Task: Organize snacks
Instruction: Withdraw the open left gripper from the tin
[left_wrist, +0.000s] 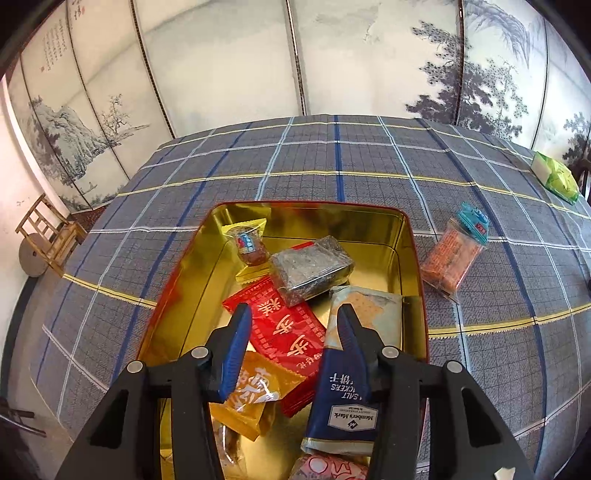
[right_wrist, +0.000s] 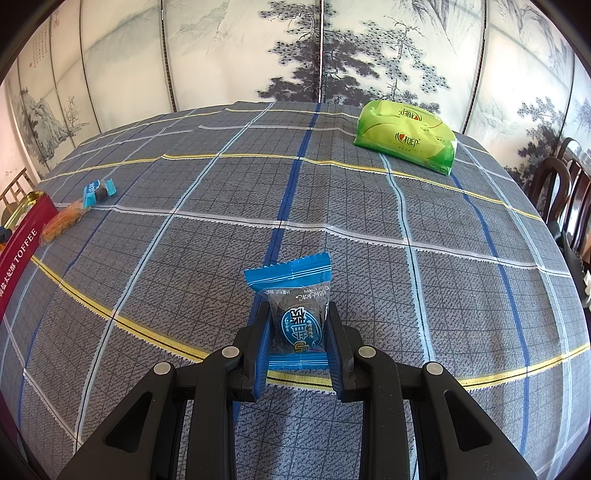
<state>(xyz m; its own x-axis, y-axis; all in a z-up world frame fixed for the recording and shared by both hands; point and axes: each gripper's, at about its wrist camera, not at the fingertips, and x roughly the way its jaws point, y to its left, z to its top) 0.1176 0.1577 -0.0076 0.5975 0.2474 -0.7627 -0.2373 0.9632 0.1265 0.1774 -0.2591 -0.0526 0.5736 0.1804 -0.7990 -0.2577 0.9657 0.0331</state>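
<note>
Okay, left wrist view first: the left gripper (left_wrist: 293, 321) hangs over the red tin (left_wrist: 415, 258), gold inside, which sits on the plaid tablecloth (left_wrist: 332, 158). Jaws apart, nothing pinched between the blue pads (left_wrist: 236, 347). The navy cracker packet (left_wrist: 345, 406) lies just by the right-hand pad; whether they touch I cannot tell. In the tin: a red wrapped cake bar (left_wrist: 280, 325), an orange-yellow packet (left_wrist: 255, 391), a dark bar in clear wrap (left_wrist: 310, 267) lying partly over the red one, a small yellow-edged candy (left_wrist: 251, 245) toward the far left corner, a pale cracker pack (left_wrist: 369, 317) against the right wall, a pink-patterned packet (left_wrist: 325, 469) at the bottom edge. Outside the tin, on the cloth to its right, an orange snack pack (left_wrist: 450, 258) with a teal-wrapped candy (left_wrist: 474, 221) touching its far end. A green tissue pack (left_wrist: 556, 177) sits far right near the table edge. A painted folding screen (left_wrist: 221, 55) stands behind, with a small wooden chair (left_wrist: 48, 232) at left.

Right wrist view: the right gripper (right_wrist: 297, 325) is clamped on a blue-wrapped candy (right_wrist: 295, 295), pads pressing both sides, the wrapper's crimped end sticking up beyond the tips, over the tablecloth. Far left, the tin's red side reads TOFFEE, with the orange snack pack and teal-wrapped candy just beside it. The green tissue pack lies at the far right of the table, well apart from everything. Dark chairs (right_wrist: 569, 192) stand at the right edge.
</note>
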